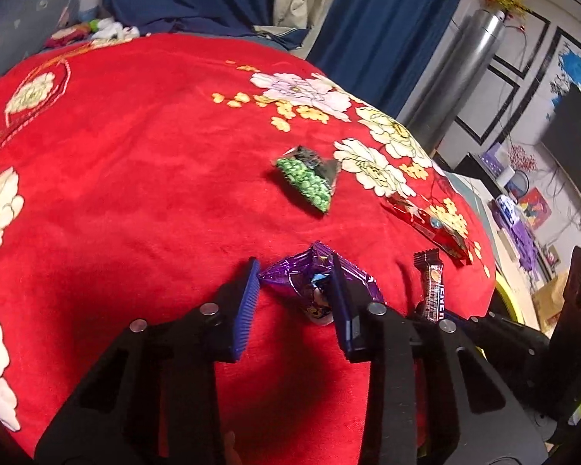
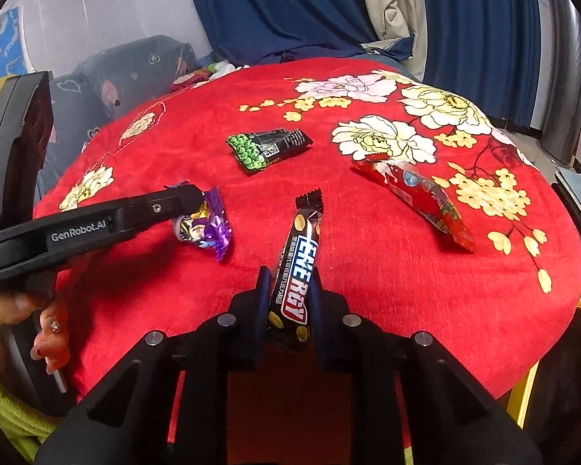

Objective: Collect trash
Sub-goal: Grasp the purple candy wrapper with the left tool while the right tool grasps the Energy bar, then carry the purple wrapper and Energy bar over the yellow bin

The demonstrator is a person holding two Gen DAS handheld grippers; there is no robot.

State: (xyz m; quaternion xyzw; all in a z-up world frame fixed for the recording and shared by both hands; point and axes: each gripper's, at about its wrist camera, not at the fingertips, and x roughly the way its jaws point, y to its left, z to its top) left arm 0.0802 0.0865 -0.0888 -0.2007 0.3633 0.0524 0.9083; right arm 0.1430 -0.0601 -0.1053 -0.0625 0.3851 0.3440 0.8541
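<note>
Now, left claw (image 1: 295, 271) spread around crinkled purple wrapper (image 1: 310, 283), right claw (image 2: 288, 279) pinching black bar wrapper (image 2: 296, 267).

Purple wrapper (image 1: 313, 283) partly behind finger; energy bar (image 2: 294, 271) base hidden

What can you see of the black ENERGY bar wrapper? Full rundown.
The ENERGY bar wrapper is a long, narrow, glossy black packet with a crimped zigzag end, white-and-blue ENERGY lettering on a red patch, and peanut pictures. It looks like plastic film, slightly creased. It stands between the fingers of the right gripper, which are shut on its lower part; its far end points away over the red floral cloth. The left wrist view shows it raised, upright. No other wrapper touches it.
</note>
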